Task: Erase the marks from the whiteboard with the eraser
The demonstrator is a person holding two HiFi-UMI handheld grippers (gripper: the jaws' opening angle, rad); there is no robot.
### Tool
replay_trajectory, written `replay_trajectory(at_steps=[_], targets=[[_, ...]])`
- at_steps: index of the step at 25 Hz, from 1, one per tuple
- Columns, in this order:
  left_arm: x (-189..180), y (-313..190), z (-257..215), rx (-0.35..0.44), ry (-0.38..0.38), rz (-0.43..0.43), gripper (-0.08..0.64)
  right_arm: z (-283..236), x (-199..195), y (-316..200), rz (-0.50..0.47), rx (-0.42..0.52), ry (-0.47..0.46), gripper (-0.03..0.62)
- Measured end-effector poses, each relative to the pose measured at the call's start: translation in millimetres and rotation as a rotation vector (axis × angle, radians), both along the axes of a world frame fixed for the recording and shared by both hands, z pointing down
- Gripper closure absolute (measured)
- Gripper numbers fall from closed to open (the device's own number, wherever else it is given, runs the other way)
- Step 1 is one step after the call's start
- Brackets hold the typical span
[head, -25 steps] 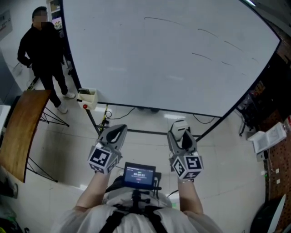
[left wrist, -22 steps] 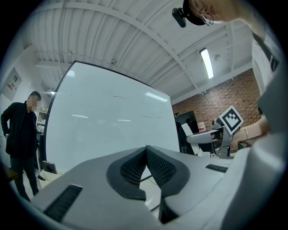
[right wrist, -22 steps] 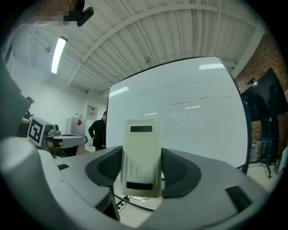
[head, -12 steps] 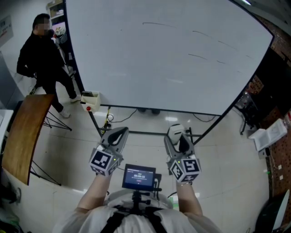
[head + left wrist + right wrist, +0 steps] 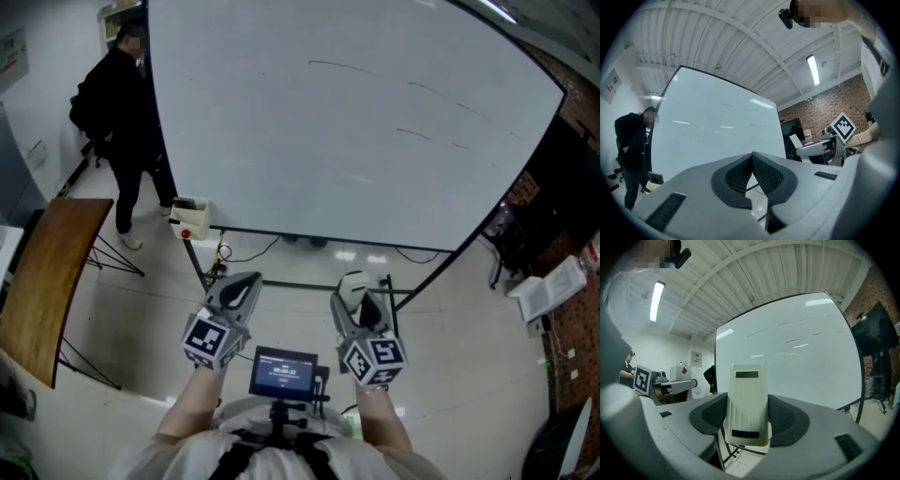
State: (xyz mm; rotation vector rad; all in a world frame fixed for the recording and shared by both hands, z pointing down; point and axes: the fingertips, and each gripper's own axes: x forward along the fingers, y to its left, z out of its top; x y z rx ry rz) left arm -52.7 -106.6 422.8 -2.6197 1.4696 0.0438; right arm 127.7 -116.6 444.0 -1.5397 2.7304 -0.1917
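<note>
Tools, two, one held in each hand.

Head view. Left tool (image 5: 242,284): low at left of centre, pointed forward, carrying nothing. Right tool (image 5: 359,289): low at right of centre, with one pale eraser (image 5: 352,280) sticking out past its tips. Whiteboard (image 5: 328,150): one, large, on a dark stand, ahead of and above both tools and well apart from them. Marks (image 5: 337,66): thin dark strokes in the board's upper right part, about five, though the exact count is hard to fix. Person (image 5: 122,103): one, in dark clothes, at the board's left edge. Wooden worktop (image 5: 42,272): one, at far left. Small screen (image 5: 281,372): one, between the wrists. Small box (image 5: 190,217): one, beside the stand's left leg.

Left gripper view. Jaws closed tip to tip with nothing between them. The whiteboard fills the middle distance, and the person stands to its left.

Right gripper view. Jaws clamp the eraser by its two long sides. One eraser only, upright in frame, its long axis running along the jaws toward the board. The strokes show above and right of the eraser's top end.

Judgement: erasing has not begun. The coming move turns on carrying the eraser forward, up and rightward to the strokes. The right hand is the nearer, and already holds the eraser.
</note>
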Motion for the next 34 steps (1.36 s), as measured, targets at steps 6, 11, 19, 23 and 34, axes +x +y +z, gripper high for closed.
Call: replay_trajectory(at_steps=[6,11,19,23,34], targets=[[-10,-4,2,-0.027,0.011,-0.018,0.554,3,-12,-6,-0.017,-0.005,0.011,0.331],[-14,-8,4,-0.027,0.012,-0.028,0.554,3,-13,-11,-0.019,-0.013,0.016,0.331],[-16,-14,8,-0.039,0.010,-0.037,0.554,5,-14,-19,-0.023,-0.015,0.020,0.333],[-15,-18,9,-0.042,0.010,-0.042,0.554,4,-13,-24,-0.030,-0.014,0.019,0.333],[-11,-28,3,-0.041,0.012,-0.076,0.554,7,-8,-40,-0.051,-0.023,0.010,0.333]])
